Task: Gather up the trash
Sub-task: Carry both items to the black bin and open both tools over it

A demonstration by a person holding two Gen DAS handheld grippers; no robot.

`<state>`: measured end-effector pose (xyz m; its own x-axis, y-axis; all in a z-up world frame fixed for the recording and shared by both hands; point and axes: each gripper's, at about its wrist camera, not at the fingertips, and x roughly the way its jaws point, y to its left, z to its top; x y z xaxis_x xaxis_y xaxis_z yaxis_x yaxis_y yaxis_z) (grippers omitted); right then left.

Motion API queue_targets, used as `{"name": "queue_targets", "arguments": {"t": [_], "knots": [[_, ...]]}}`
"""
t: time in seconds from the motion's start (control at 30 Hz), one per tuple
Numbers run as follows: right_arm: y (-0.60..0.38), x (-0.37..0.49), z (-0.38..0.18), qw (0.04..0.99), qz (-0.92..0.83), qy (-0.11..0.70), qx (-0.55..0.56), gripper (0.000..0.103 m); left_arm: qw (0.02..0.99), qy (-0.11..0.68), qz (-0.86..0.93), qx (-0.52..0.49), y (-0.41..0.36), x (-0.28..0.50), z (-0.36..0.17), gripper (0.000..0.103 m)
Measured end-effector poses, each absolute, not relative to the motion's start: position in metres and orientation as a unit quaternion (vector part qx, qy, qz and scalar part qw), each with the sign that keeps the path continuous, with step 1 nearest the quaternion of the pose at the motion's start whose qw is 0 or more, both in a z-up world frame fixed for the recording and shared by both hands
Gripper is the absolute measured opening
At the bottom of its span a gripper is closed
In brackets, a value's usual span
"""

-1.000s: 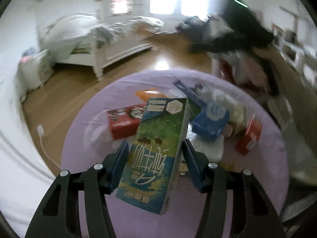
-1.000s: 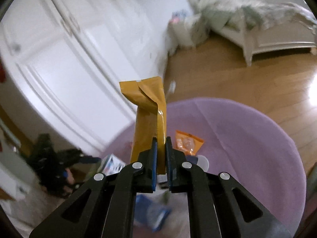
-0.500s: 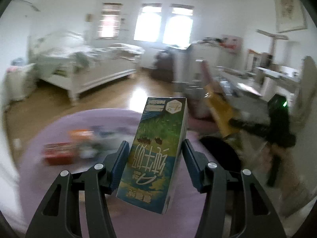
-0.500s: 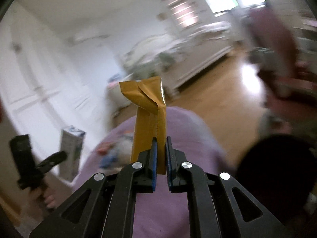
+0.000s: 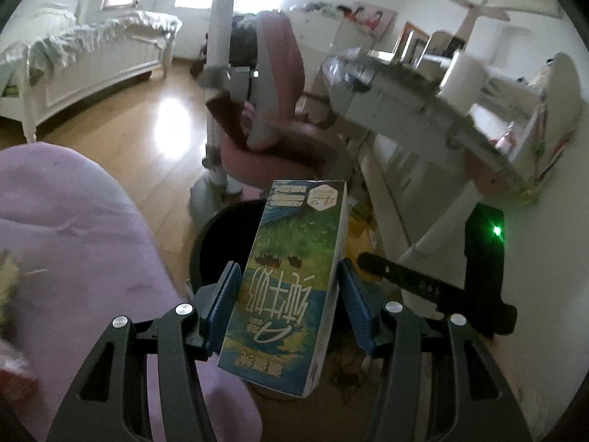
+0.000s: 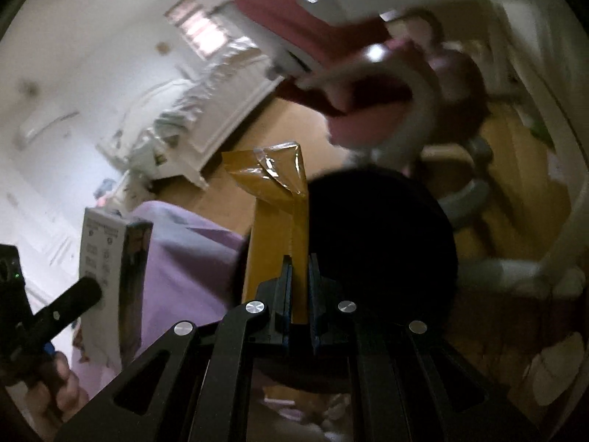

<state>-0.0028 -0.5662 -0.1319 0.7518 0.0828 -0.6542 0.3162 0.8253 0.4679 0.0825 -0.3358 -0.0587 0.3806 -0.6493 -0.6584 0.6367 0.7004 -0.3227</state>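
My left gripper is shut on a green and blue milk carton, held upright over the rim of a black trash bin. My right gripper is shut on a folded brown wrapper and holds it just over the same black bin. The right gripper's body shows at the right of the left wrist view. The carton and the left gripper show at the left of the right wrist view.
A round table with a purple cloth stands left of the bin, with blurred trash at its left edge. A pink chair and a white desk stand behind the bin. A white bed is at the far left.
Both grippers have swung right from over the purple table to over the black bin, each still holding its item. The pile of trash on the table has left the view.
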Motion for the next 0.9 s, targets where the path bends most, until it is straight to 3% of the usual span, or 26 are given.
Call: {"name": "queue_targets", "arguments": {"t": [0.17,0.23,0.27,0.33,0.37,0.4,0.43,0.47,0.7,0.9], "knots": [[-0.590,0.001,-0.156,0.875,-0.075,0.363,0.310,0.009,0.817,0.424,-0.392,0.011,-0.367,0.098,-0.079,0.055],[-0.599,-0.006,-0.163,0.873,-0.078,0.365,0.313,0.014,0.815,0.428,-0.391,0.018,-0.375,0.099,-0.085,0.057],[-0.597,-0.002,-0.160,0.872,-0.080,0.366,0.315,0.020,0.815,0.429,-0.390,0.021,-0.383,0.098,-0.086,0.057],[-0.595,-0.009,-0.152,0.873,-0.082,0.358,0.320,0.057,0.815,0.429,-0.389,0.026,-0.384,0.095,-0.084,0.062],[-0.596,-0.014,-0.149,0.876,-0.084,0.349,0.322,0.065,0.816,0.428,-0.387,0.027,-0.384,0.095,-0.083,0.075],[-0.597,-0.018,-0.147,0.879,-0.082,0.341,0.323,0.069,0.820,0.424,-0.384,0.027,-0.383,0.093,-0.080,0.082],[-0.594,-0.021,-0.140,0.881,-0.081,0.339,0.321,0.070,0.826,0.414,-0.382,0.024,-0.378,0.091,-0.077,0.089],[-0.591,-0.016,-0.133,0.881,-0.081,0.340,0.318,0.070,0.829,0.407,-0.382,0.021,-0.373,0.087,-0.075,0.090],[-0.552,-0.008,-0.085,0.890,-0.045,0.341,0.298,0.070,0.845,0.393,-0.362,-0.016,-0.325,0.086,-0.055,0.090],[-0.480,0.016,-0.037,0.903,0.032,0.348,0.250,0.070,0.875,0.366,-0.310,-0.070,-0.237,0.082,-0.030,0.090]]}}
